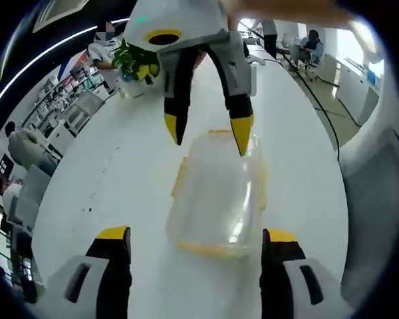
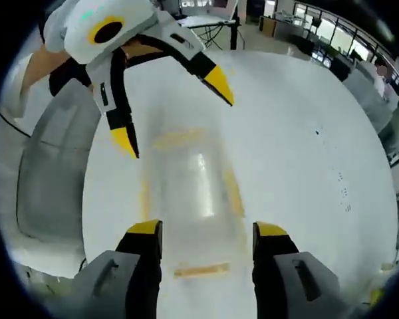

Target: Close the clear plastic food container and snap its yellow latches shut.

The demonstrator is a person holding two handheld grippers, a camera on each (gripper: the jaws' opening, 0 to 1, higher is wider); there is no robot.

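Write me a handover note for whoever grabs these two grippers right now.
Left gripper: open, holding nothing, jaws either side of the near end of the clear container.
Right gripper: open, holding nothing, at the opposite end.
The container sits on the white table between the two grippers, lid on top. Yellow latches run along its edges; the pictures are too blurred to tell whether any is snapped.
Done: lid appears to be in place.
Left: probably press the lid down, then snap each latch and check all sides.
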